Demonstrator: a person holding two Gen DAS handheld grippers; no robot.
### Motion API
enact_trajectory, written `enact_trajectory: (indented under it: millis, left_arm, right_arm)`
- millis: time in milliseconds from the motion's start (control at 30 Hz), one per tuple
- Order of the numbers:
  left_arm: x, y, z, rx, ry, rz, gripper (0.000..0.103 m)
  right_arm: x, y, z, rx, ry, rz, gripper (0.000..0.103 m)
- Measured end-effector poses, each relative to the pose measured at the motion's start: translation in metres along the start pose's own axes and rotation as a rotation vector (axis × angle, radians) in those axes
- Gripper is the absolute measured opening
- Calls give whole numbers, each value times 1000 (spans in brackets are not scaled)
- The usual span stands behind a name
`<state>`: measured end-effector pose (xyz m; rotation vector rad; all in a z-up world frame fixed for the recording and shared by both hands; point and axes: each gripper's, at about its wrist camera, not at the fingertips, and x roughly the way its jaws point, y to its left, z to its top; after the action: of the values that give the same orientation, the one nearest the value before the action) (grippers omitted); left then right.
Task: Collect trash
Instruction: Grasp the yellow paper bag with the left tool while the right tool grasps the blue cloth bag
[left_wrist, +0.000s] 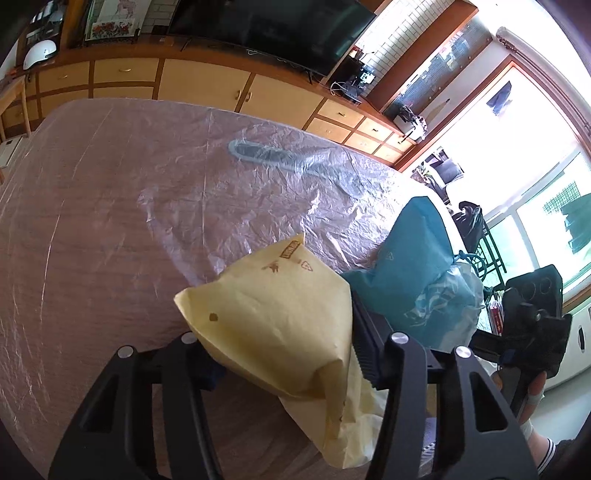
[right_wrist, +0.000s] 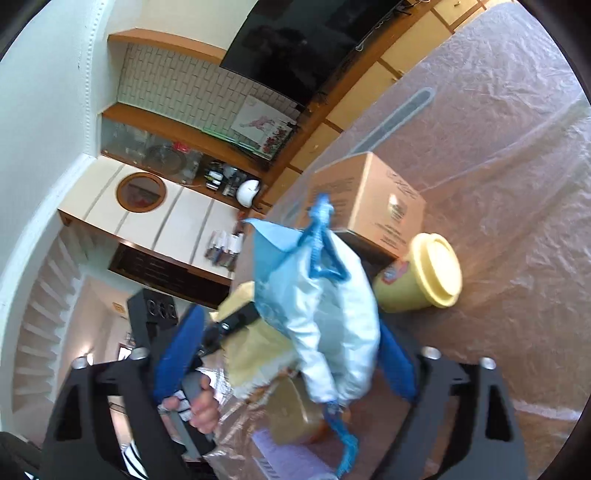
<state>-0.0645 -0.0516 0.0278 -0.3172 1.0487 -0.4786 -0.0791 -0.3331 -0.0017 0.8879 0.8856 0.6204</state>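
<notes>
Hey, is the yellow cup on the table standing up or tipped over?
Tipped over. The yellow cup lies on its side beside the cardboard box, its lid still on and facing sideways.

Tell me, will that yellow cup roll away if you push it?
Probably. The yellow cup lies on its side on the table, so a nudge could roll it, likely in a curve since it tapers. The cardboard box beside it might stop it.
</notes>
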Motion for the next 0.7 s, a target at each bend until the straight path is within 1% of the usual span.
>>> enact_trajectory:
  millis: [100,167,200,233,267,333,400,433,467,500,533,567,600,700]
  left_arm:
    - [3,1,2,5,3,3,55]
    - [4,0,3,12,4,5,55]
    - [5,-1,3,15,4,8,55]
    - [6,-2,4,21,4,10,55]
    - [7,-3,4,25,4,12,55]
    - [8,-3,5,30,3,12,55]
    - [9,-3,6,32,4,12,55]
    - [9,-3,6,34,5,11,55]
    - [10,-3,7,35,5,10,55]
    - [10,-2,7,36,5,10,55]
    - [10,-2,7,38,6,8,55]
    - [11,-3,6,38,6,8,55]
    - [11,-3,6,39,5,8,55]
    - [11,-2,6,36,3,8,55]
  right_arm:
    - [9,1,5,-10,15,2,88]
    - [18,5,9,-31,35,-20,90]
    - [22,7,11,-41,45,-42,90]
    - [28,11,14,-58,58,-102,92]
    - [32,15,15,-69,63,-139,93]
    - [39,19,16,-84,71,-179,93]
    - [44,19,16,-82,70,-172,92]
    - [45,19,16,-71,67,-167,88]
    - [47,19,17,-58,70,-158,78]
    - [48,17,16,-45,78,-151,71]
    - [50,11,14,-20,92,-153,55]
    - [51,8,14,-8,95,-147,51]
    - [50,7,14,1,90,-133,50]
    - [49,-2,12,54,87,-57,39]
